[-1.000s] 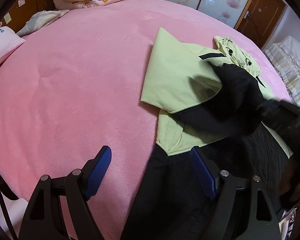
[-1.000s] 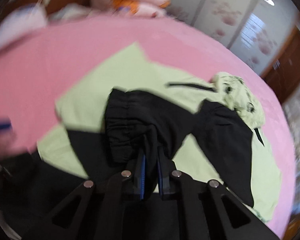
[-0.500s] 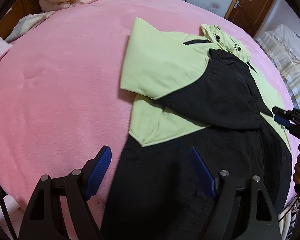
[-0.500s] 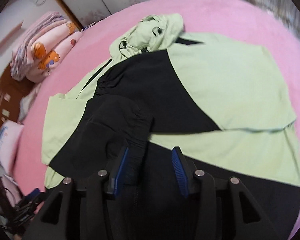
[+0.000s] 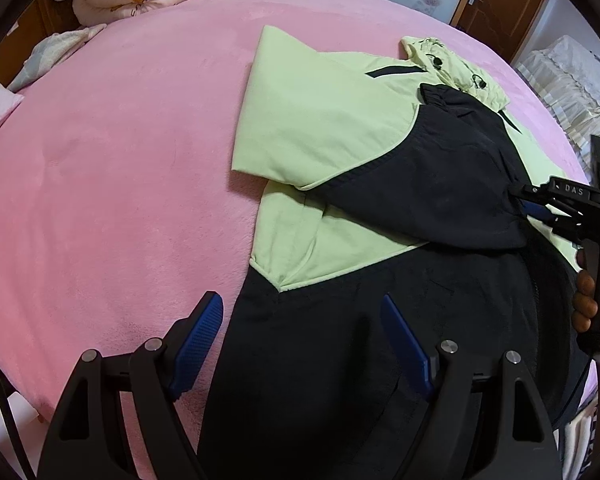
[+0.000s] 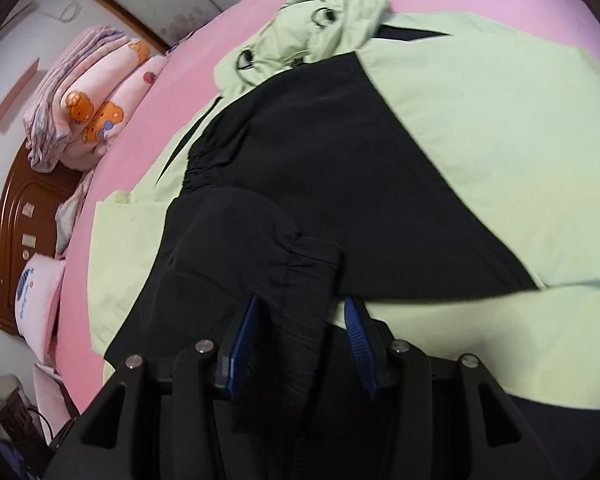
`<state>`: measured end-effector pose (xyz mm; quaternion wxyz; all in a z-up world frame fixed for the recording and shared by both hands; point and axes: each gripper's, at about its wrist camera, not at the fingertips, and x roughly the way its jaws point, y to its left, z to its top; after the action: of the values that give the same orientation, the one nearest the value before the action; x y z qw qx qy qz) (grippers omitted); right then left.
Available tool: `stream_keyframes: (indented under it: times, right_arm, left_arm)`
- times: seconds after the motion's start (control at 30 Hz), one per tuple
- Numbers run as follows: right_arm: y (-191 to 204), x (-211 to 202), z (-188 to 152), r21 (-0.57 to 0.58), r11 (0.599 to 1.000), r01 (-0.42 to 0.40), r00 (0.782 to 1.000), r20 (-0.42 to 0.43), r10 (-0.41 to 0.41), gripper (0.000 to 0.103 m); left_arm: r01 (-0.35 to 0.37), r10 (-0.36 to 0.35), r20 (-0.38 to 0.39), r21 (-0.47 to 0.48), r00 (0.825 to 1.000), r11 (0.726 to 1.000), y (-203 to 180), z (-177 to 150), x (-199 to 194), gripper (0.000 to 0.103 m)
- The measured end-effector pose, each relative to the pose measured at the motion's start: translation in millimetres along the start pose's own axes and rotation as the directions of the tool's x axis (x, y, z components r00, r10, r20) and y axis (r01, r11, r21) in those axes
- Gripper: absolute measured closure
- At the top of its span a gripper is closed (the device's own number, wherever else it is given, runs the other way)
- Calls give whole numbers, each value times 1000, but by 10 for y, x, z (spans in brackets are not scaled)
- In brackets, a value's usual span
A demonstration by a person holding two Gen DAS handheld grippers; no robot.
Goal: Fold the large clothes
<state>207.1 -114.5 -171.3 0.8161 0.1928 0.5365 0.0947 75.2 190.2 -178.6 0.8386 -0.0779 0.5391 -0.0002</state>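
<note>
Left wrist view: the jacket (image 5: 340, 152), lime green with black panels, lies spread on the pink bed (image 5: 120, 140), its hood (image 5: 452, 64) pointing toward the far doors. One sleeve (image 5: 432, 184) is folded across the chest. The left gripper (image 5: 300, 340) hovers over the black hem with its fingers (image 5: 198, 334) spread wide, holding nothing. At the right edge the right gripper (image 5: 534, 210) reaches to the black cuff end of that sleeve.

Right wrist view: the right gripper (image 6: 300, 332) has its fingers (image 6: 356, 332) parted, with the gathered black cuff (image 6: 296, 280) of the other sleeve lying loosely between them; they do not press the cloth. Folded bedding (image 6: 88, 104) is stacked by the headboard, well apart from the jacket.

Judging from this, both sleeves seem laid in and the lengthwise fold comes next. The risk is the cuff: it bunches between the fingers, so pulling the gripper back could drag it off the chest and undo the sleeve fold. The smooth fabric may also slide when the hem is lifted, skewing the stack.
</note>
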Motion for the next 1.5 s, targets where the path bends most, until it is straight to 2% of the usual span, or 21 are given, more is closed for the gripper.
stream_keyframes:
  times: [0.03,0.1,0.17,0.27,0.43,0.53,0.6,0.7,0.73,0.8,0.83,0.9,1.0,1.07,1.27,1.37,1.4,1.43,1.47,1.5]
  right_arm:
    - [65,-26,-4,-41,999,18,1000,10,-17,83]
    - [240,-124,-18,-122,992,39,998,43,-34,95]
    - [407,-292,-12,-197,978,69,994,93,-51,95]
    - [634,-612,78,-279,957,80,983,179,-31,96]
    - [810,-1121,427,-335,931,145,943,333,-28,96]
    - [609,-1304,688,-278,936,214,914,396,-91,96]
    - [329,-1341,842,-206,939,275,893,416,-171,97]
    - [-165,-1247,949,-126,927,353,869,410,-276,97]
    - [-305,-1165,968,-114,918,380,868,386,-312,95]
    - [-638,-885,1001,-79,890,449,871,263,-416,83]
    - [-800,-752,993,-62,895,442,885,192,-424,75]
    - [-1029,-664,903,-25,924,381,917,137,-375,75]
    - [-1194,-659,808,18,951,309,941,137,-308,71]
    - [-1253,-638,830,26,959,284,949,135,-285,61]
    - [-1268,-425,998,19,969,246,964,104,-246,59]
    - [-1302,-219,1134,22,967,253,964,74,-254,59]
    - [-1322,-144,1172,25,966,258,964,61,-259,59]
    - [-1335,-103,1190,26,966,255,965,57,-257,59]
    - [-1332,-58,1199,25,967,252,965,63,-253,59]
    - [-1300,-28,1200,14,969,248,965,78,-249,59]
  left_arm:
    - [-3,3,-2,-2,1000,1000,1,12,16,23]
    - [-12,12,4,2,1000,1000,-7,55,32,23]
    - [-26,26,18,7,999,1000,-21,136,42,23]
    - [-38,38,53,-8,998,999,-21,332,13,23]
    - [-42,47,117,-43,992,998,-31,681,-64,23]
    - [-35,42,144,-49,989,998,-87,848,-75,23]
    - [-27,33,150,-45,988,999,-160,945,-28,23]
    - [-14,18,136,-32,990,999,-256,1031,91,23]
    - [-13,16,120,-27,993,1000,-294,1064,163,23]
    - [-9,11,91,-21,996,1000,-339,1095,277,23]
    - [-1,3,71,-23,998,1000,-349,1121,359,23]
    - [9,-7,37,-32,999,999,-349,1184,497,23]
    - [13,-14,-13,-45,1000,999,-303,1363,752,23]
    - [17,-19,-35,-60,999,998,-267,1480,900,23]
    - [49,-58,-89,-103,994,994,-180,1939,1298,23]
    - [63,-75,-108,-109,991,992,-207,2079,1457,23]
    - [71,-82,-105,-104,991,992,-223,2107,1486,26]
    - [87,-96,-90,-95,991,992,-253,2122,1504,36]
    - [111,-117,-81,-78,990,991,-294,2130,1512,72]
    - [79,-84,-81,-63,993,995,-323,2132,1505,88]
